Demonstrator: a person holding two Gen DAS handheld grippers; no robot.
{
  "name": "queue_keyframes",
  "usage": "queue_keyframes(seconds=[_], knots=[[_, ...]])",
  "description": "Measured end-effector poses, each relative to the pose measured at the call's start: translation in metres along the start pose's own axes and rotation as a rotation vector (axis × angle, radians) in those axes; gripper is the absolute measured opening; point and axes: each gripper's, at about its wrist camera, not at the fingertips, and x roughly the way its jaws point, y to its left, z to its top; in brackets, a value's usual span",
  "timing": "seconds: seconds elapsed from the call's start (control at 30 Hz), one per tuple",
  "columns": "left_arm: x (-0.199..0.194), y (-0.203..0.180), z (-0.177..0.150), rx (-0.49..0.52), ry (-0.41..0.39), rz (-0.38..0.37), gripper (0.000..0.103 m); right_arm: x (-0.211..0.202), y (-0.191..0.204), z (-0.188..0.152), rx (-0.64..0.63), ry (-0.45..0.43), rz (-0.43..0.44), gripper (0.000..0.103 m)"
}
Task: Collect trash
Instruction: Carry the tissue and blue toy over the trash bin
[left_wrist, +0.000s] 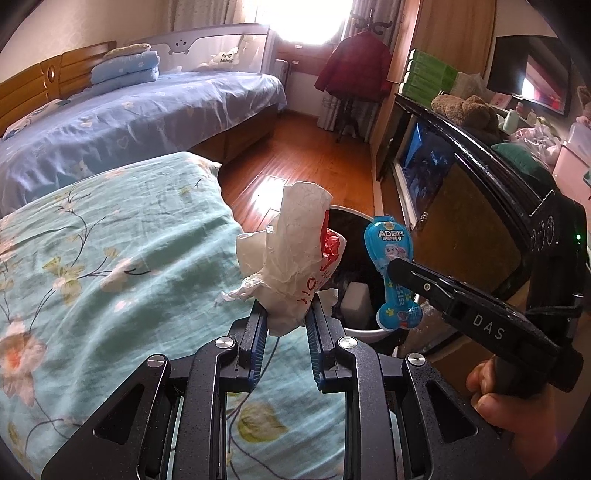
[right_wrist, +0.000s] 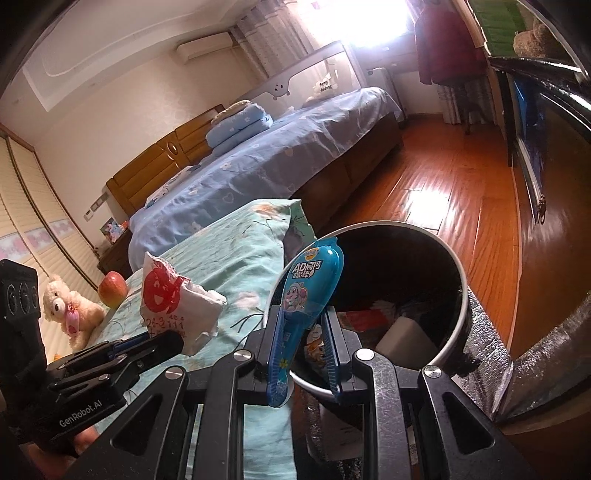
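A bed w/ blue flowered sheet (left_wrist: 140, 110) fills the far side of the room, and nearer lies a mattress w/ teal floral cover (left_wrist: 110, 236) that reaches the lower edge of the left wrist view. Between this cover and a dark cabinet (left_wrist: 461, 221) stands a round trash bin (right_wrist: 458, 295) w/ white rim on the wood floor (left_wrist: 303, 158); inside it are a white box and some paper scraps. The left gripper (left_wrist: 286, 314) has its jaws nearly closed and pinches a crumpled white plastic bag w/ red print (left_wrist: 295, 258), which stands up above the edge of the teal cover, just beside the bin. The right gripper (right_wrist: 303, 325), also nearly closed, pinches a blue snack wrapper (right_wrist: 306, 295) w/ a cartoon figure, held over the bin's near rim. On the teal cover, farther back in the right wrist view, rest a plush bear (right_wrist: 70, 310) and an apple (right_wrist: 112, 290).
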Motion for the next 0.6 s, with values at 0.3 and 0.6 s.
queue_keyframes(seconds=[0.3,0.6], knots=[[0.0062,-0.0067,0.0060,0.012,0.001,-0.005,0.019,0.0005,-0.0062,0.0045,0.002,-0.006,-0.010,0.021],[0.0103,-0.0103,0.0093,0.016,0.003,-0.002,0.019,0.0019,-0.0104,0.0086,0.005,-0.012,-0.014,0.021]])
